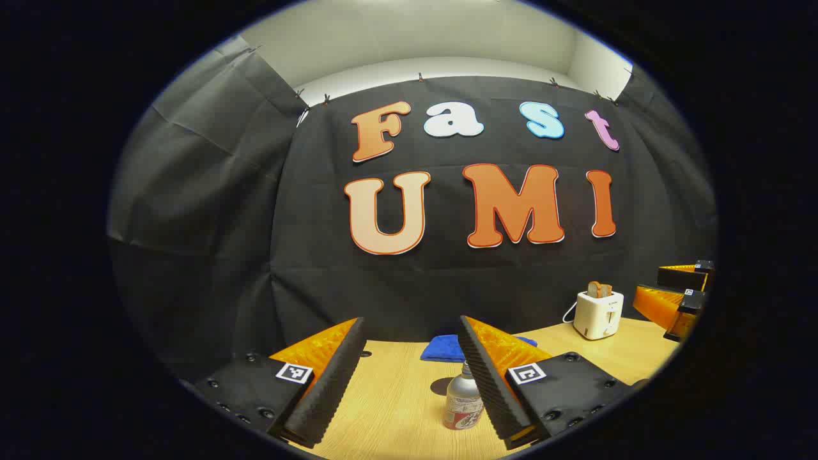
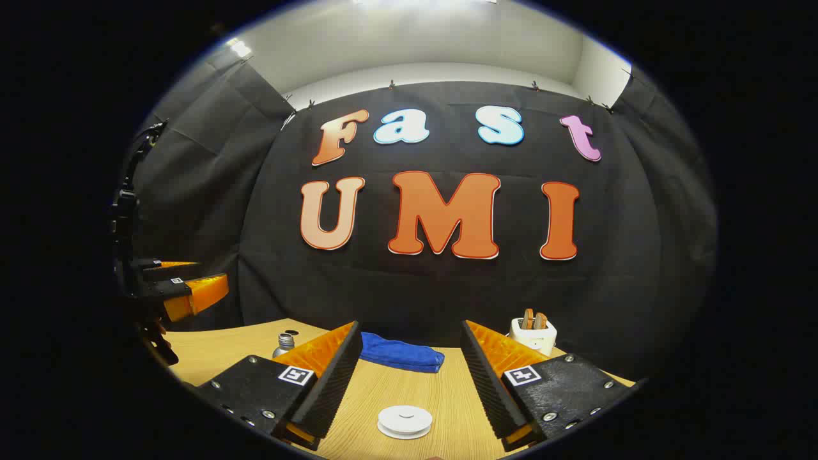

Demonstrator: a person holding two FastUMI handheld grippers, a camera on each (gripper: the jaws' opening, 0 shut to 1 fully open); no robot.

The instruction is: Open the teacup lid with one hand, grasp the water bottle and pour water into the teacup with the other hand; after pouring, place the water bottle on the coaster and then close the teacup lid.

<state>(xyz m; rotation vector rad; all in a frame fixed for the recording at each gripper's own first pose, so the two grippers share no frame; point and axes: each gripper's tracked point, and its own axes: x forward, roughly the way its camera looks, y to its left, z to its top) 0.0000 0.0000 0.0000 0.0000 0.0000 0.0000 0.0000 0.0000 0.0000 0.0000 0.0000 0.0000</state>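
Pre-grasp. Left gripper (image 1: 409, 377) released, above water bottle (image 1: 463, 406) (mid-worktop). Right gripper (image 2: 409, 383) released, above white lid (image 2: 404, 420). Next: lift lid, probably.

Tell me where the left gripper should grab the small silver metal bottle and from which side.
Grip the small silver metal bottle around its labelled body, below the narrow neck, coming in level from the front. It stands upright between the open left gripper fingers, and its round body suits a side pinch.

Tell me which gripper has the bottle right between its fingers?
The left gripper: the bottle stands on the table between its open fingers. The right gripper frames a white teacup lid instead.
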